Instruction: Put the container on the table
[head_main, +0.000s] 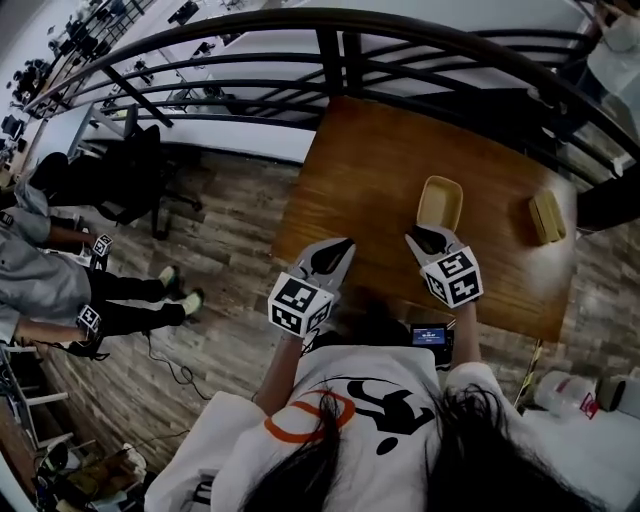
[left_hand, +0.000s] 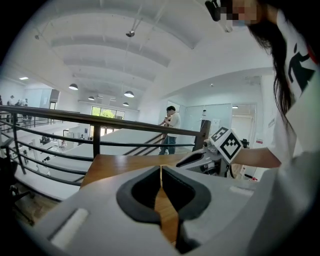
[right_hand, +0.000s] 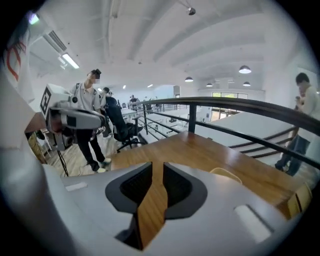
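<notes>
- The wood-plank floor (head_main: 230, 250) ran to the left of everything, with a dark metal railing (head_main: 300, 40) curving past the far side.
- The brown wooden worktop (head_main: 400, 150) stood against that railing; both tools hovered over its near edge.
- A black office chair (head_main: 140, 180) stood on the floor well to the left of the worktop, and a bystander's legs (head_main: 130, 300) showed nearer on that side.
- The left tool (head_main: 345, 246) was held over the worktop's near left part. In the left gripper view (left_hand: 161, 172) its jaws were together at the tips, with only a hairline slit between them and nothing held.
- The right tool (head_main: 418, 238) was beside it, to its right. In the right gripper view (right_hand: 156, 170) its jaws stood a narrow gap apart, with only bare worktop showing through.
- The pale yellow container (head_main: 440, 203) rested on the worktop just beyond the right tool's tips, outside its jaws. Its rim (right_hand: 225, 172) peeked over the right jaw in the right gripper view. Whether the tips touched it could not be told.
- A smaller yellowish block (head_main: 547, 216) lay near the worktop's right edge, apart from the container.
</notes>
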